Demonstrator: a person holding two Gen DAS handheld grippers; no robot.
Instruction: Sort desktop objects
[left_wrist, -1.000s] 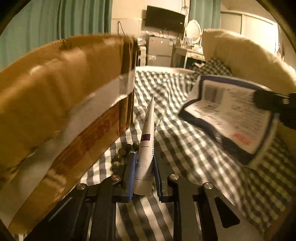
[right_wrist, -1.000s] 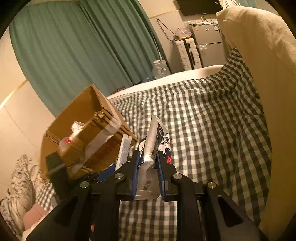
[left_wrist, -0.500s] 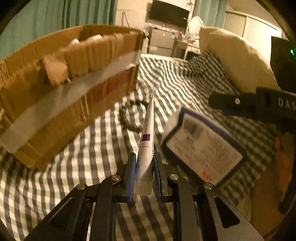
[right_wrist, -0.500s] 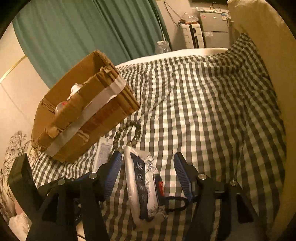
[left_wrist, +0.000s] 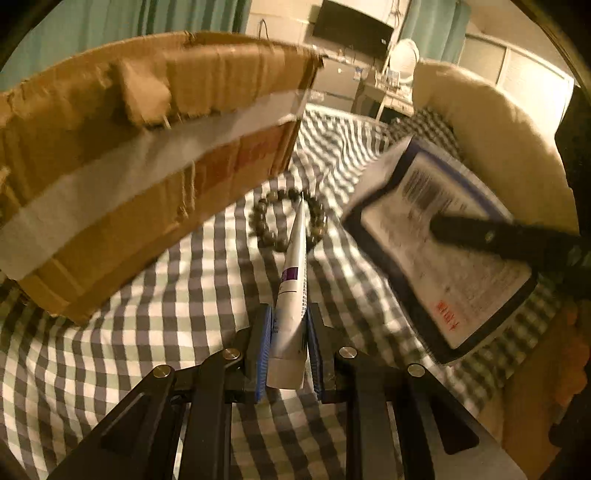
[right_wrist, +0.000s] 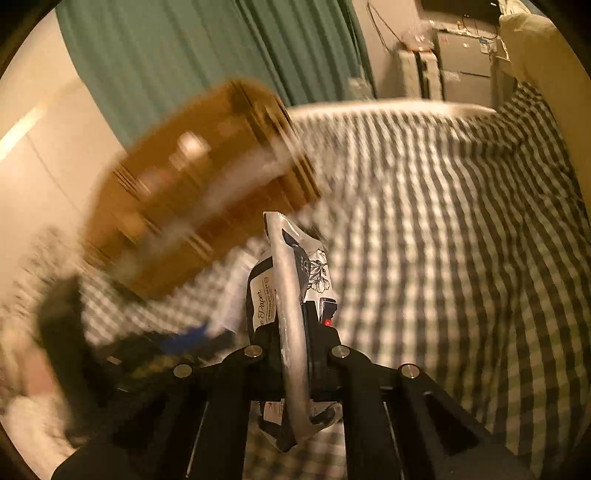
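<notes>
My left gripper is shut on a white tube with a purple label, held above the checked bedcover. A cardboard box stands to its left. A dark bead bracelet lies on the cover beyond the tube's tip. My right gripper is shut on a tissue packet, white with a dark blue border; the packet also shows in the left wrist view, lifted at the right. The box appears blurred in the right wrist view, to the left.
The checked bedcover spreads to the right. A cream pillow lies at the far right. Green curtains and furniture stand behind the bed.
My right gripper was open around the packet lying on the cover; now it is shut on it and has lifted it. My left gripper keeps hold of the tube.
</notes>
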